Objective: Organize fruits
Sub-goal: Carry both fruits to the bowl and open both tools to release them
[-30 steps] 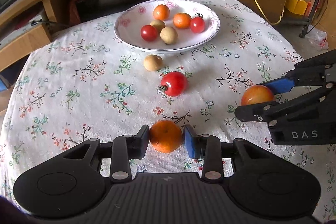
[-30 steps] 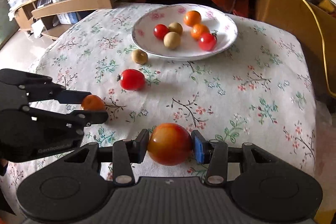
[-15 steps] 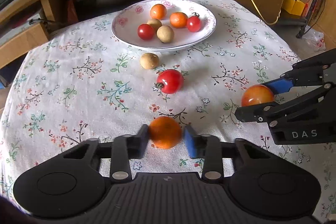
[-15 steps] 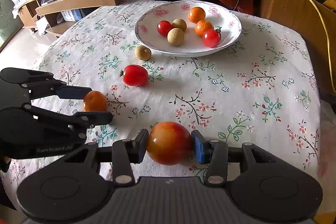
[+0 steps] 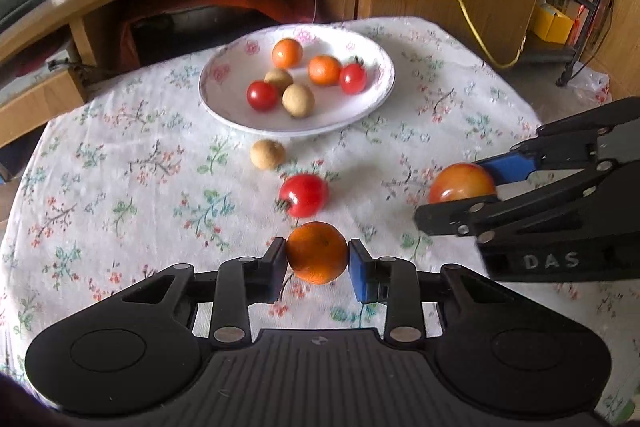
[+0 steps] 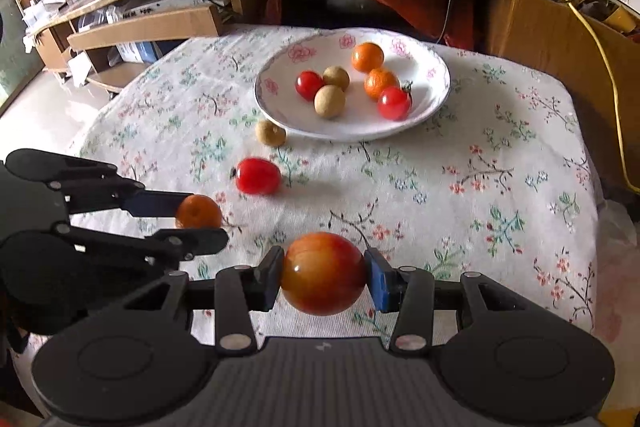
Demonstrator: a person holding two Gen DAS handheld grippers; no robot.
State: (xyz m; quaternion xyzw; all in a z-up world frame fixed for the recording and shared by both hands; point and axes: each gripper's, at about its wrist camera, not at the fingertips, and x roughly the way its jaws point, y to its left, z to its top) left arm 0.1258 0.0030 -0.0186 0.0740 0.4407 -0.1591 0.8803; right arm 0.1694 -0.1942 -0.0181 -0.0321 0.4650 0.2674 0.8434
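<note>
Floral cloth (image 5: pixel 120 163) covers the table. At lower centre of the left wrist view, the left gripper (image 5: pixel 317 259) has just closed and pinches an orange (image 5: pixel 317 251). Lower centre of the right view, the right gripper (image 6: pixel 324 279) clamps an apple (image 6: pixel 323 278). Upper centre sits the plate (image 6: pixel 436 83).

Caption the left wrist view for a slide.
Left tool grips an orange; right tool holds an apple near the plate.

Both the left gripper (image 5: pixel 317 259) and the right gripper (image 6: pixel 323 279) are matte black plastic, ribbed on the body, with silver rivets, blue-padded fingers (image 5: pixel 363 277), and white "DAS" lettering on the right one's side.
</note>
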